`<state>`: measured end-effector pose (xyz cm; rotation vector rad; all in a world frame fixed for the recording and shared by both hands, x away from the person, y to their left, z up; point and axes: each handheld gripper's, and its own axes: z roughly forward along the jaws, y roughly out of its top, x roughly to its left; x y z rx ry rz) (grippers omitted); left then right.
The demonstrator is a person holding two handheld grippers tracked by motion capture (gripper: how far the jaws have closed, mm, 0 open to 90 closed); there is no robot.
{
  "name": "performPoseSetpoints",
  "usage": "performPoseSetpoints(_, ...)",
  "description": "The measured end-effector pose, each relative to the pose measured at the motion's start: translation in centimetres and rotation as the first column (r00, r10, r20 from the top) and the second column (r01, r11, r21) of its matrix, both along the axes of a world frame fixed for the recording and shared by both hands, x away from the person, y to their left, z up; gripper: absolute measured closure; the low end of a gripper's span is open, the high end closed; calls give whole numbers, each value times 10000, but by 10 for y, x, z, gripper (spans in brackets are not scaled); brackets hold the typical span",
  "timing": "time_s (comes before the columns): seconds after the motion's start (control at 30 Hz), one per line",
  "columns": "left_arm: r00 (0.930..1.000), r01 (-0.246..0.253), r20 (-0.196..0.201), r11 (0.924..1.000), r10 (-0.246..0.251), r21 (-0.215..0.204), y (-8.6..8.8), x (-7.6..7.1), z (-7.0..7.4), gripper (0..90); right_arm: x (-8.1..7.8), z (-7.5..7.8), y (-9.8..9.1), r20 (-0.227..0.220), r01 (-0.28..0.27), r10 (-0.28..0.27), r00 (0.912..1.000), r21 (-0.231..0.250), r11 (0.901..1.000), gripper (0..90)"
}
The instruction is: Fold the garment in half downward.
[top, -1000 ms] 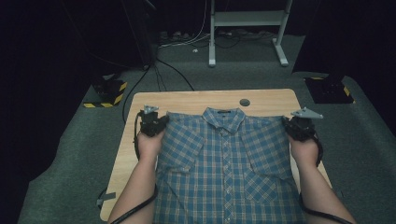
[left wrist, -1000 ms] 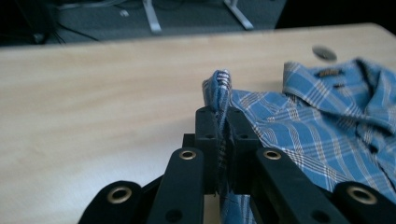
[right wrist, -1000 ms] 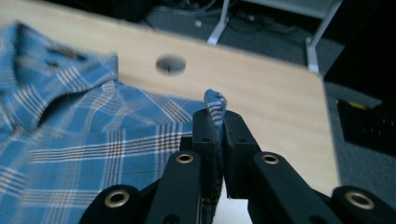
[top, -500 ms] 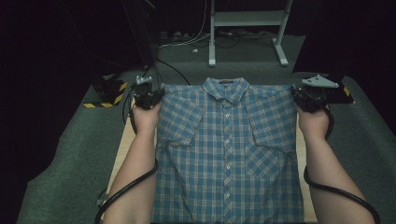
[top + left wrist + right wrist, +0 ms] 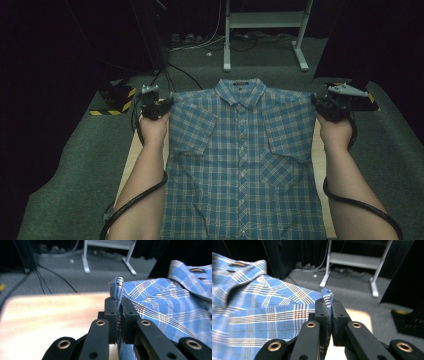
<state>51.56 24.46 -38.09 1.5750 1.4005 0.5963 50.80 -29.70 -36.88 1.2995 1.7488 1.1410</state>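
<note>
Cotton plaid in blue, white and brown: the short-sleeved shirt (image 5: 242,160) hangs spread between us, collar up, buttoned, its hem over the pale wooden bench (image 5: 50,312). Our left tongs (image 5: 161,103) pinch one shoulder fold, our right tongs (image 5: 324,102) the other, pressed tight on cloth. Beyond stand a white metal frame (image 5: 262,30) and loose cables (image 5: 200,45) on grey carpet.

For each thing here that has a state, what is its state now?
Shirt: buttoned, front up, spread wide, held by both shoulders.
Left hand-held gripper: shut on the shirt's shoulder edge.
Right hand-held gripper: shut on the other shoulder edge.
Table: partly covered by the shirt.
</note>
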Motion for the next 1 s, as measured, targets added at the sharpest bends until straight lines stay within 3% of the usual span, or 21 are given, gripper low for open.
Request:
performPoseSetpoints(0.07, 9996, 192, -215, 9995, -198, -251, -3, -8, -25, 853, -4, -17, 0, -256, -80, 87, 9996, 247, 9997, 851)
performPoseSetpoints(0.1, 9996, 192, -215, 9995, -198, -251, -3, -8, -25, 853, -4, -17, 0, -256, -80, 87, 9996, 247, 9997, 851)
performPoseSetpoints(0.13, 9994, 235, -256, 9990, -245, -392, -4, -11, -32, 853, -10, -30, 1, -390, -177, 194, 9990, 428, 9989, 850)
performPoseSetpoints(0.2, 9988, 427, -194, 9971, -440, -628, -6, -21, -45, 852, -14, -35, 2, -450, -251, 267, 9986, 373, 9990, 850)
performPoseSetpoints(0.23, 9985, 508, -155, 9964, -520, -682, -6, -25, -48, 852, -20, -40, 4, -410, -371, 377, 9984, 149, 9992, 851)
performPoseSetpoints(0.3, 9973, 727, -25, 9943, -731, -777, -6, -36, -56, 852, -37, -48, 2, -282, -622, 630, 9976, 300, 9976, 850)
performPoseSetpoints(0.33, 9966, 819, -25, 9935, -824, -788, -5, -42, -60, 852, -37, -48, 2, -282, -622, 630, 9976, 300, 9976, 850)
performPoseSetpoints(0.4, 9943, 1063, 86, 9906, -1060, -855, -2, -56, -67, 851, -53, -54, -2, -184, -775, 782, 9968, 325, 9965, 850)
performPoseSetpoints(0.43, 9912, 1317, 206, 9889, -1306, -688, -1, -68, -71, 850, -69, -61, -4, -93, -845, 848, 9964, 318, 9959, 850)
performPoseSetpoints(0.53, 9869, 1607, 277, 9844, -1591, -713, 5, -94, -83, 849, -82, -68, -5, -114, -969, 970, 9952, 130, 9952, 850)
performPoseSetpoints(0.57, 9852, 1707, 237, 9831, -1695, -657, 6, -104, -88, 848, -99, -78, -7, -125, -1046, 1046, 9944, 39, 9945, 849)
performPoseSetpoints(0.6, 9843, 1761, 212, 9827, -1752, -569, 8, -113, -94, 848, -99, -78, -7, -125, -1046, 1046, 9944, 39, 9945, 849)
performPoseSetpoints(0.63, 9837, 1796, 139, 9822, -1791, -544, 9, -122, -100, 848, -116, -90, -10, -264, -1148, 1147, 9931, -27, 9934, 849)
performPoseSetpoints(0.67, 9815, 1903, -153, 9811, -1909, -359, 10, -137, -113, 847, -124, -97, -11, -388, -1181, 1179, 9923, -27, 9930, 849)
performPoseSetpoints(0.73, 9805, 1933, -318, 9810, -1937, -166, 10, -144, -119, 846, -132, -104, -13, -482, -1223, 1217, 9914, -78, 9925, 849)
performPoseSetpoints(0.77, 9771, 2040, -626, 9789, -2032, 70, 10, -154, -130, 845, -147, -120, -16, -809, -1286, 1271, 9886, -143, 9916, 848)
performPoseSetpoints(0.8, 9771, 2040, -626, 9789, -2032, 70, 10, -154, -130, 844, -147, -120, -16, -809, -1286, 1271, 9886, -143, 9916, 848)
performPoseSetpoints(0.83, 9756, 2035, -905, 9785, -2000, 319, 9, -161, -137, 844, -152, -126, -18, -908, -1311, 1292, 9875, -157, 9912, 848)
performPoseSetpoints(0.87, 9750, 1998, -1064, 9793, -1953, 331, 9, -163, -140, 841, -164, -140, -20, -1244, -1446, 1400, 9823, -288, 9891, 847)
performPoseSetpoints(0.9, 9736, 2007, -1186, 9790, -1952, 363, 9, -166, -142, 841, -164, -140, -20, -1244, -1446, 1400, 9823, -288, 9891, 847)
performPoseSetpoints(1.0, 9671, 2228, -1534, 9666, -2029, 1266, 2, -174, -147, 835, -177, -158, -18, -1604, -1647, 1496, 9757, -859, 9826, 847)
